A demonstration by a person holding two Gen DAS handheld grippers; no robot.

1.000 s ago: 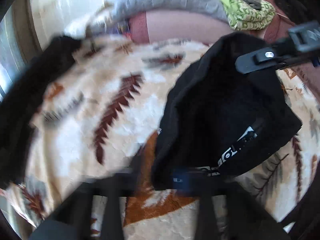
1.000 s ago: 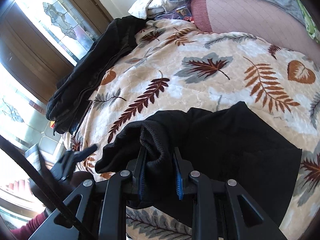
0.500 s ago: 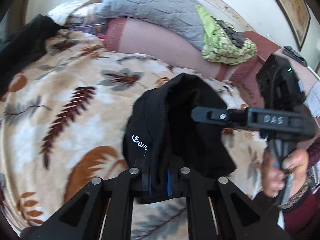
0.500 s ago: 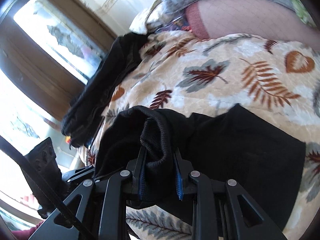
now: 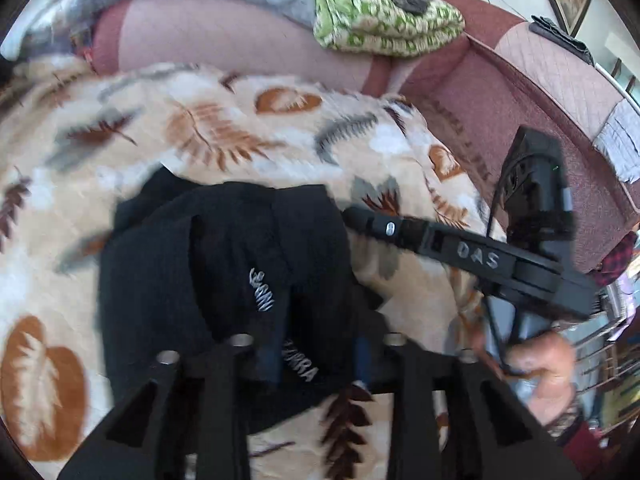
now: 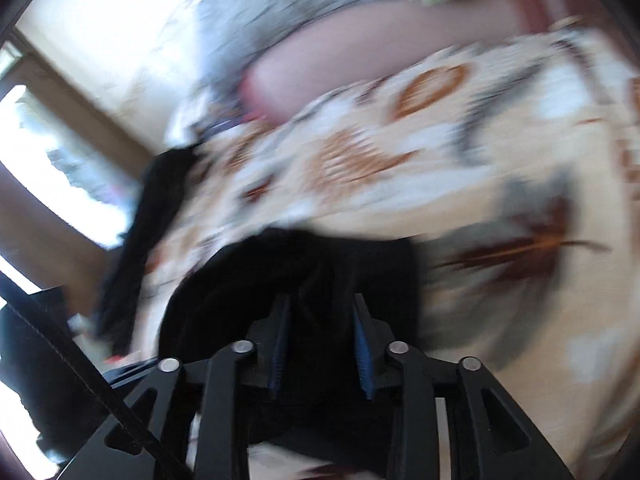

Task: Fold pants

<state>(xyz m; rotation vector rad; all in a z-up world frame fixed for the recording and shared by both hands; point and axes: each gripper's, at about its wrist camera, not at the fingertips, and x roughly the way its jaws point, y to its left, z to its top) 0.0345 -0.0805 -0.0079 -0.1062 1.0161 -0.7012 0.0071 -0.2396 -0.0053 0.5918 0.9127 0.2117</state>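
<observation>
Black pants (image 5: 208, 264), white lettering partly legible, pinched in left tool (image 5: 318, 354) and right tool (image 6: 320, 344), "DAS" on the latter.

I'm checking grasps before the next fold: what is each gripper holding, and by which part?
Both hold the black pants. The left gripper clamps a bunched edge near white lettering. The right gripper has bunched black fabric between its fingers; blur hides which part.
</observation>
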